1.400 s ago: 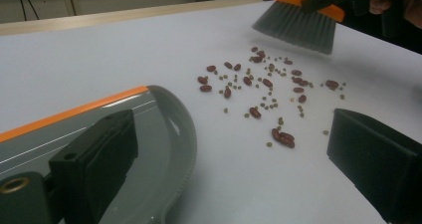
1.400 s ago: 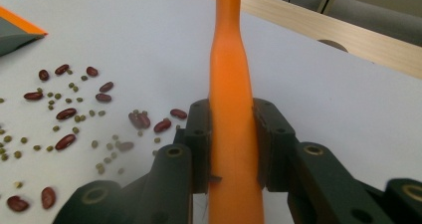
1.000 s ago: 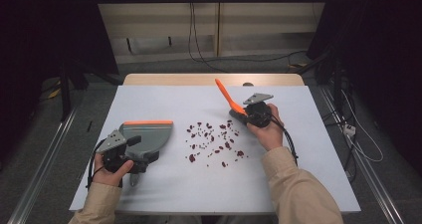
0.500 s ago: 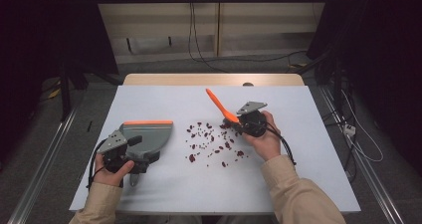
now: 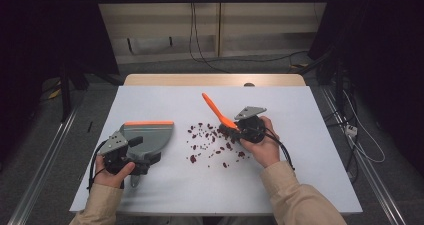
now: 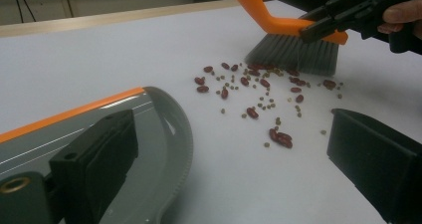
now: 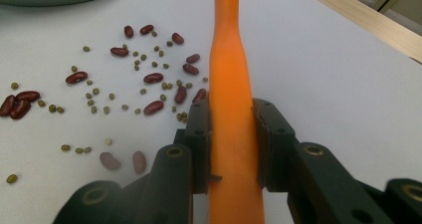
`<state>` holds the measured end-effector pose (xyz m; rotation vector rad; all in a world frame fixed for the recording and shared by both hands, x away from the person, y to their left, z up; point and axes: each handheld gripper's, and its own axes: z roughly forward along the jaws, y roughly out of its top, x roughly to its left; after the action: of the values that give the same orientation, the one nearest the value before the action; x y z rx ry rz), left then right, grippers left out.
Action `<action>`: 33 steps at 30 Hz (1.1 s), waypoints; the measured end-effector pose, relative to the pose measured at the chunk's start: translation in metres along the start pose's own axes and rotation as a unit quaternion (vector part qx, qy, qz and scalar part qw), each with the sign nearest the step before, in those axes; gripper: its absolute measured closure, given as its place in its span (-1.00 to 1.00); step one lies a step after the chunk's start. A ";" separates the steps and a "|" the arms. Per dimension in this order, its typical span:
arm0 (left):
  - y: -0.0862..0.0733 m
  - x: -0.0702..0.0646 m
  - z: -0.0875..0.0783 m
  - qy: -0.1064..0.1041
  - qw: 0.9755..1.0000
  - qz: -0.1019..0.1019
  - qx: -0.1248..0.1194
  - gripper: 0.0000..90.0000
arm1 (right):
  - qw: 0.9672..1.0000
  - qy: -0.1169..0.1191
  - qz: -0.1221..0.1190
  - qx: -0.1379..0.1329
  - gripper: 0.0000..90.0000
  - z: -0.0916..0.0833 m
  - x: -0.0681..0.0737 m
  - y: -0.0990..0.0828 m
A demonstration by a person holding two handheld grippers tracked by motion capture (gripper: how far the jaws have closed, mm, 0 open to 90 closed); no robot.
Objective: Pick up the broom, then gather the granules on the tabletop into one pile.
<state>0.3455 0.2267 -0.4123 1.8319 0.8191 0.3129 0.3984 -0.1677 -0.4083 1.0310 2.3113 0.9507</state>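
Note:
Red beans and small green beans (image 5: 207,140) (image 6: 254,92) (image 7: 124,79) lie scattered mid-table. My right gripper (image 5: 236,130) (image 7: 233,115) is shut on the handle of an orange brush (image 5: 214,109) (image 7: 229,50). In the left gripper view the grey bristles of that brush (image 6: 293,52) stand on the table at the far edge of the beans. A grey dustpan with an orange lip (image 5: 148,134) (image 6: 154,129) lies left of the beans. My left gripper (image 5: 142,150) (image 6: 231,134) sits at the pan with its jaws wide apart, one jaw over the pan and bare table between them.
The white table top (image 5: 175,195) ends at a wooden strip (image 5: 215,80) on the far side. Cables (image 5: 200,40) hang beyond it, and metal rails (image 5: 42,170) run along the floor at both sides.
My right gripper has carried the brush leftward, and the bristles now stand at the right edge of the beans. The left gripper and the dustpan have stayed put.

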 end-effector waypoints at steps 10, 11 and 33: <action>-0.001 0.000 0.000 -0.003 1.000 -0.001 0.001 -0.88 | 0.999 -0.005 0.042 -0.034 0.60 -0.018 -0.012 -0.001; -0.001 0.000 0.000 -0.002 1.000 -0.001 0.002 -0.88 | 0.998 -0.010 0.050 -0.037 0.60 -0.021 -0.013 -0.002; 0.000 -0.004 0.003 -0.004 1.000 0.002 0.004 -0.88 | 0.984 -0.109 0.135 -0.026 0.60 -0.042 -0.007 -0.046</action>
<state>0.3442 0.2217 -0.4126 1.8423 0.8129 0.3051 0.3552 -0.2132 -0.4134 1.3785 1.9912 0.9404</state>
